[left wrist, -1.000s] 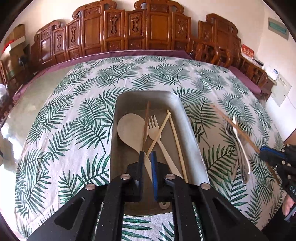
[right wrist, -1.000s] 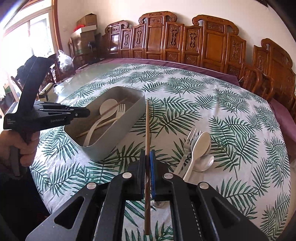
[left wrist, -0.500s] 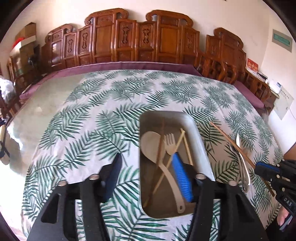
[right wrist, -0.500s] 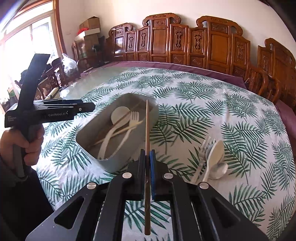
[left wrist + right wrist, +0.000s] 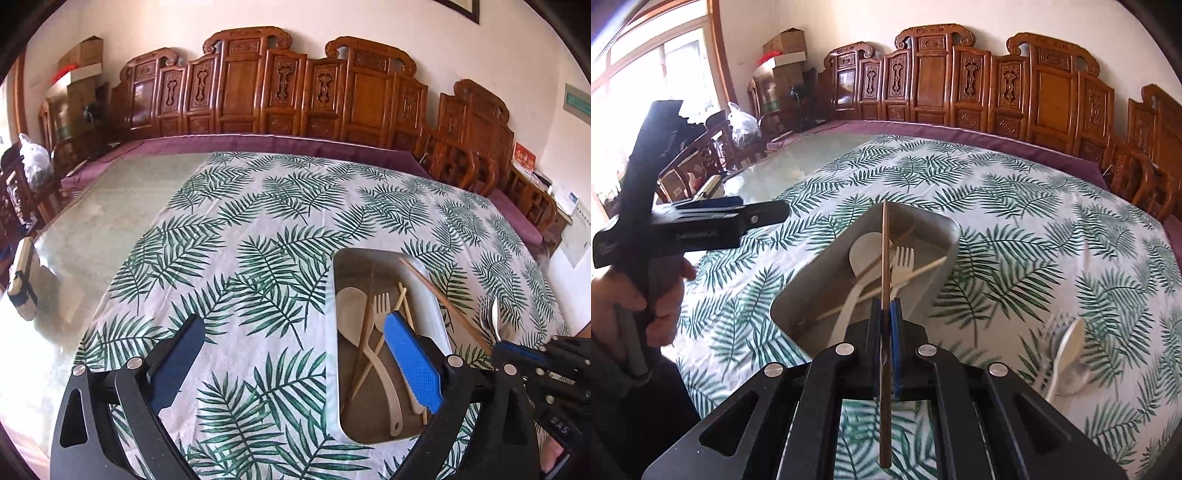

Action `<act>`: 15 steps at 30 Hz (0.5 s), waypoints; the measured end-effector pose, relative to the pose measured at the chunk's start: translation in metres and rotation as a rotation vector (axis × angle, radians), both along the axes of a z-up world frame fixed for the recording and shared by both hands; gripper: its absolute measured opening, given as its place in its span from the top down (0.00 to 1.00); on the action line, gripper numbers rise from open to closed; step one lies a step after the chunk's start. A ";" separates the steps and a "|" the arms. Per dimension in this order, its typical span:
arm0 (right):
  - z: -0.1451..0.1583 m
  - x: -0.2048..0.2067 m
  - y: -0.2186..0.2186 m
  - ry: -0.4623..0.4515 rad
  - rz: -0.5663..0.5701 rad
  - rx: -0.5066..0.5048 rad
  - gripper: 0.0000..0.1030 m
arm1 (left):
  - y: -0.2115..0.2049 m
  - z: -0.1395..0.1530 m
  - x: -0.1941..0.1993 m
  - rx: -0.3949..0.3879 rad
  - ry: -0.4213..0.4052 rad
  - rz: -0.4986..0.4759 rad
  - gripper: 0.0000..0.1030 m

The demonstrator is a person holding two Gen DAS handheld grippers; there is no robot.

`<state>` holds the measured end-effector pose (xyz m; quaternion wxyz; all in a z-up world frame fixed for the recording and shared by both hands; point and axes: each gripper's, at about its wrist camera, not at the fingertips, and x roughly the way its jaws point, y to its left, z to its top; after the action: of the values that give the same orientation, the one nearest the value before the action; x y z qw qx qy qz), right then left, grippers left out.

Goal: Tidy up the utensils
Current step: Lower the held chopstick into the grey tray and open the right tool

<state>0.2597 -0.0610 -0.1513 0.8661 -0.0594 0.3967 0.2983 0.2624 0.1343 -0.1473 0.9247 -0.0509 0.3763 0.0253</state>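
Note:
A grey oblong tray on the leaf-print cloth holds a pale spoon, a pale fork and several chopsticks. My right gripper is shut on a brown chopstick and holds it over the tray; the same chopstick shows in the left wrist view, angled over the tray's right rim. My left gripper is open and empty, hovering left of the tray, its right finger over the tray. It also shows in the right wrist view.
A fork, pale spoon and metal spoon lie on the cloth right of the tray. Bare glass tabletop lies to the left. Carved wooden chairs line the far side.
My left gripper opened wide and drew back to the left of the tray. My right gripper carried the chopstick leftward until it hangs over the tray.

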 end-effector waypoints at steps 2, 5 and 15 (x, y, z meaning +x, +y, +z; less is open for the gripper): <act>-0.001 0.009 0.007 0.019 -0.007 0.017 0.94 | 0.003 0.001 0.000 -0.006 -0.003 0.005 0.09; -0.004 0.023 0.017 0.052 -0.019 0.050 0.94 | 0.006 0.002 0.000 -0.014 -0.003 0.009 0.09; -0.033 0.048 0.038 0.146 -0.073 0.046 0.94 | 0.011 0.003 -0.001 -0.026 -0.003 0.013 0.09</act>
<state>0.3081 -0.0234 -0.1840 0.8463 -0.0029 0.4537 0.2792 0.2616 0.1453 -0.1442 0.9243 -0.0655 0.3751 0.0262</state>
